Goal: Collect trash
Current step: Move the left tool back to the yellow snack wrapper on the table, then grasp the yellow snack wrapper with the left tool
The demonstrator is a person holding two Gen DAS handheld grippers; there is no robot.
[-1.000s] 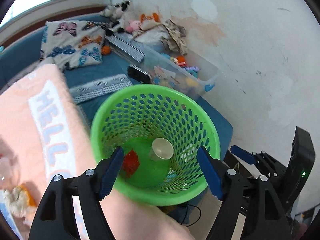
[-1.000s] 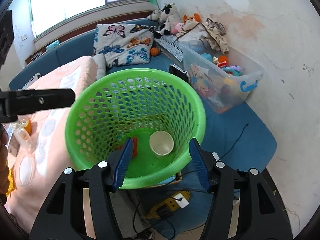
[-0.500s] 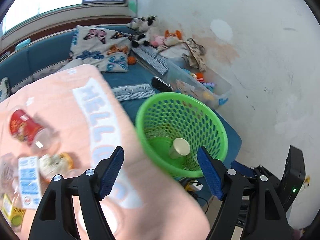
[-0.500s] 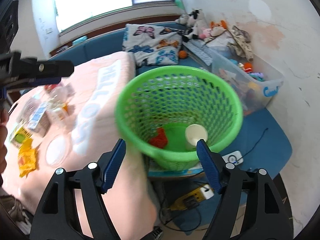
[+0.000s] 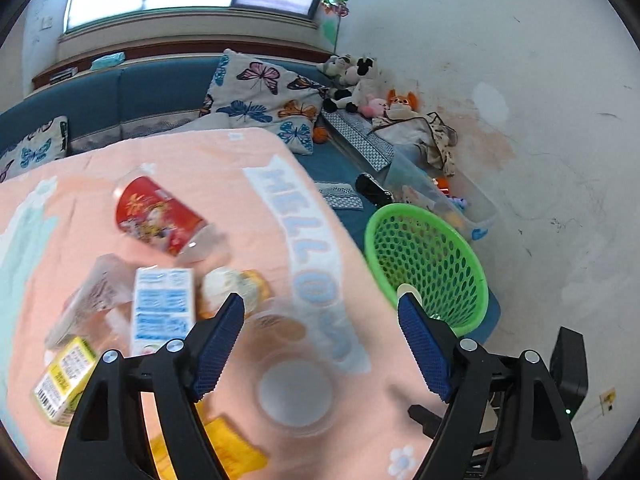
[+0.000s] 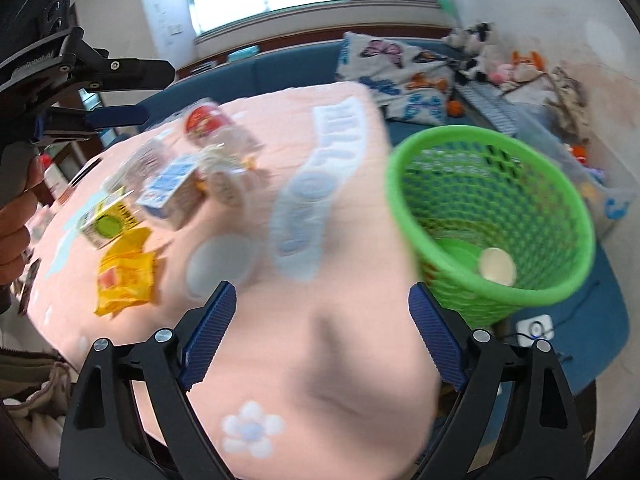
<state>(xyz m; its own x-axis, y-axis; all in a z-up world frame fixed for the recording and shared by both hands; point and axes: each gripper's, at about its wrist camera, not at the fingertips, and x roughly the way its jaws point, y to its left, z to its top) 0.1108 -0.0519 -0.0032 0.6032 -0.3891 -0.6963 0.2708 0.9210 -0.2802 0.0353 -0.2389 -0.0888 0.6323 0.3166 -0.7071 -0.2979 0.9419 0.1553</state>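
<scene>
A: State what each view shows that the other does not.

B: The right wrist view alone shows the left claw from the side, at upper left, above the far edge of the bench. It also shows the floor of the green basket, on which a pale paper cup lies. The left wrist view shows only a sliver of that cup behind one claw finger.

A: State of the claws?

B: The left claw is released, its fingers spread wide, with nothing between them. The right claw is likewise released and empty.

A: Location of the trash?

B: On the pink cloth covering the bench, largest first: a red-labelled bottle, a blue-and-white carton, a yellow-green carton, a yellow wrapper. All frames are motion-blurred, and other items in the cluster cannot be identified.

A: Other containers?

B: A clear storage tub stands behind the basket against the wall, holding small toys.
</scene>
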